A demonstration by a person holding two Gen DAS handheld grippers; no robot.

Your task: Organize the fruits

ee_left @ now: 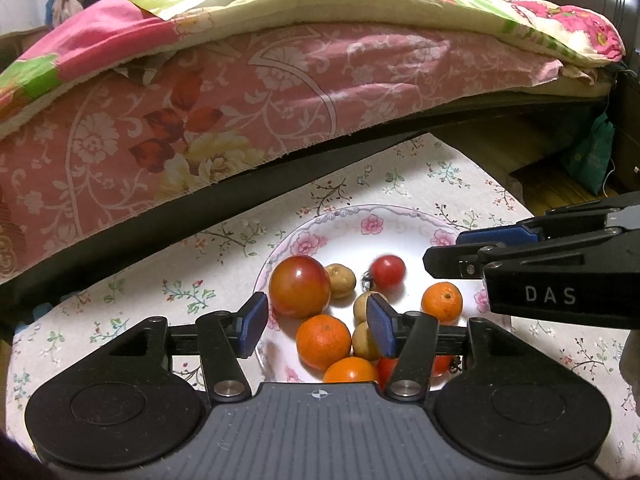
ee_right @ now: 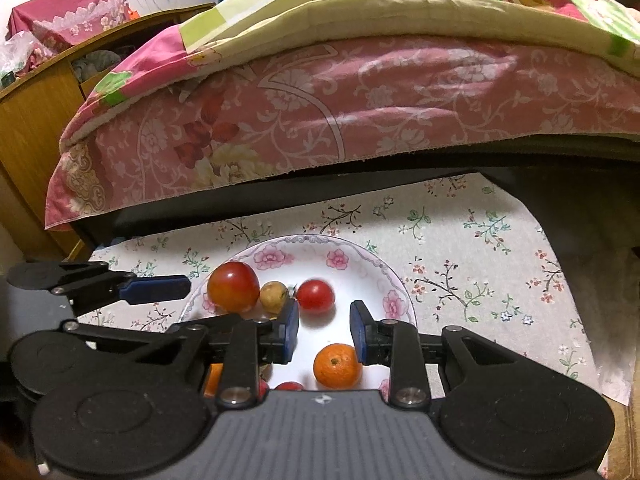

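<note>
Beside a quilt-covered bed [ee_right: 360, 100], a floral tablecloth [ee_right: 480, 248] bears the plate [ee_right: 352, 252].

Plate [ee_right: 362, 258]: white with pink flowers, it stands on the floral tablecloth [ee_right: 480, 248].
Big red fruit [ee_right: 233, 286]: at the left side of the plate, touching a small yellow fruit [ee_right: 273, 296].
Small red fruit [ee_right: 316, 295]: just right of the yellow one, a little blurred.
Orange [ee_right: 336, 365]: near the right pad, not pressed.
Right gripper [ee_right: 325, 330]: jaws nearly closed, nothing between the pads.
Left gripper [ee_right: 160, 286]: only 1 blue finger clearly seen, over the plate's left rim.
Bed [ee_right: 320, 120]: behind the table, pink flowered cover.
</note>
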